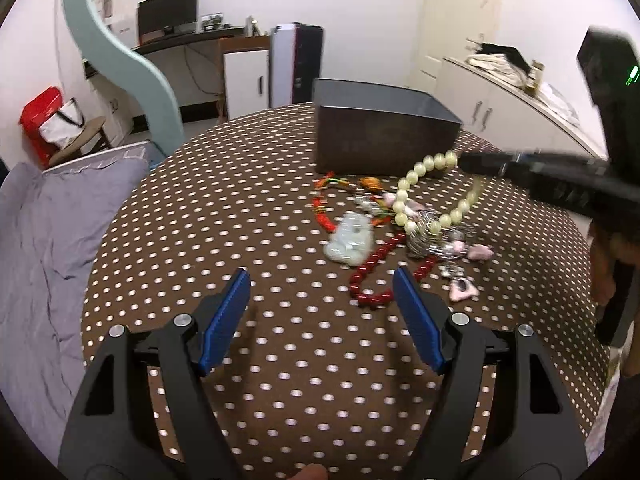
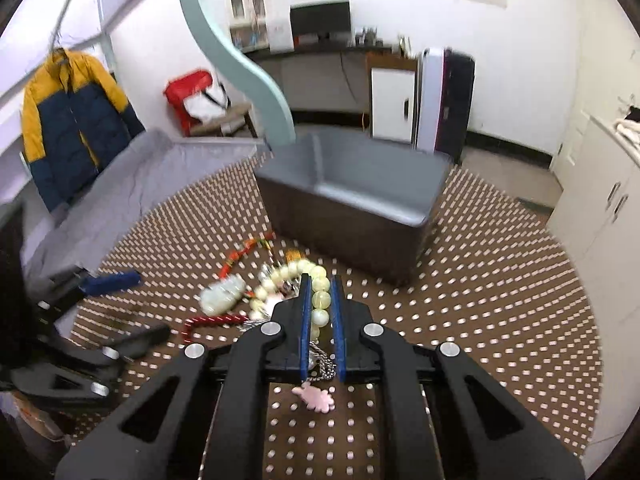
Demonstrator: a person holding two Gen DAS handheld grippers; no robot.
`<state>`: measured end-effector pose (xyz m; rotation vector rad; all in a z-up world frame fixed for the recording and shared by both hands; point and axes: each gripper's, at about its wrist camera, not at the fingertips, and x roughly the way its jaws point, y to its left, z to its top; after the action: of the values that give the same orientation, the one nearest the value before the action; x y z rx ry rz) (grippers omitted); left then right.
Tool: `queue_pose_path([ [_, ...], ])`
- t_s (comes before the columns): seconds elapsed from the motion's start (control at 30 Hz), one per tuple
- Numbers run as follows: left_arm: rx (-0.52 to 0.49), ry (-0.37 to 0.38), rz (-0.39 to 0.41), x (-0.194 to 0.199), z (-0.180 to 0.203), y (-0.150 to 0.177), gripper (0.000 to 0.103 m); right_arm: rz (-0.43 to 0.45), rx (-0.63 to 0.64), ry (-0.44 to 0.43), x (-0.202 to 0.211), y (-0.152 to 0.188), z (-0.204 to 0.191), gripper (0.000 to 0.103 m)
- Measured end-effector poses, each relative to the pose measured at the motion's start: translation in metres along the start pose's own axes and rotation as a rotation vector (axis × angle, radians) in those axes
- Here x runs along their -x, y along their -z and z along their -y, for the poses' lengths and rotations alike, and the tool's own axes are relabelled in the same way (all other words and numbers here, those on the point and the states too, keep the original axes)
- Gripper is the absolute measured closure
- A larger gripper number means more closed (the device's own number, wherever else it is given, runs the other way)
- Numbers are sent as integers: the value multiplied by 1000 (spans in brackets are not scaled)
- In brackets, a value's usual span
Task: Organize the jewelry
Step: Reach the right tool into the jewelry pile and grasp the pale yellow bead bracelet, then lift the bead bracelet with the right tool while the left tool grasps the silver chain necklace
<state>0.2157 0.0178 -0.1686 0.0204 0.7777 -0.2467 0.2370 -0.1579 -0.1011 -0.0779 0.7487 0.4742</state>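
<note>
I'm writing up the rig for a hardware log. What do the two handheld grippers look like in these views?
Both match: black angular linkage arms with cut-out openings and round silver pivot bolts, ending in flat blue ribbed pads. The left gripper shows this up close, as does the right gripper. Seen from the left wrist, the right one's black body carries a small green light. No cables or sleeves show.

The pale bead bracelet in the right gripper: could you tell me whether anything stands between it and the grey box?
Nothing visible does. The right gripper is shut on the pale bead bracelet, which hangs just in front of the grey box. The box is open-topped and looks empty, and the other jewelry lies lower on the table.
</note>
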Motion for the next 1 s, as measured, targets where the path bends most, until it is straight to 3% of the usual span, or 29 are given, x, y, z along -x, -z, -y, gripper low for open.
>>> queue_pose_path([
  [0.23, -49, 72, 1, -1, 27, -4, 30, 126, 5, 44, 57, -2, 5, 95],
  [0.37, -80, 165, -4, -5, 47, -10, 30, 158, 9, 56, 70, -2, 6, 95],
  [0.57, -192, 226, -2, -17, 82, -20, 30, 183, 19, 56, 82, -4, 3, 95],
  [0.7, -236, 271, -26, -33, 100, -31, 58, 190, 20, 53, 85, -5, 3, 95],
  [0.87, -263, 280, -62, -51, 112, -42, 74, 198, 16, 43, 89, -6, 4, 95],
  [0.93, -266, 270, -64, -56, 113, -48, 92, 202, 16, 43, 91, -7, 4, 95],
  [1.0, -249, 279, -58, -58, 108, -55, 98, 207, 17, 43, 93, -7, 3, 95],
])
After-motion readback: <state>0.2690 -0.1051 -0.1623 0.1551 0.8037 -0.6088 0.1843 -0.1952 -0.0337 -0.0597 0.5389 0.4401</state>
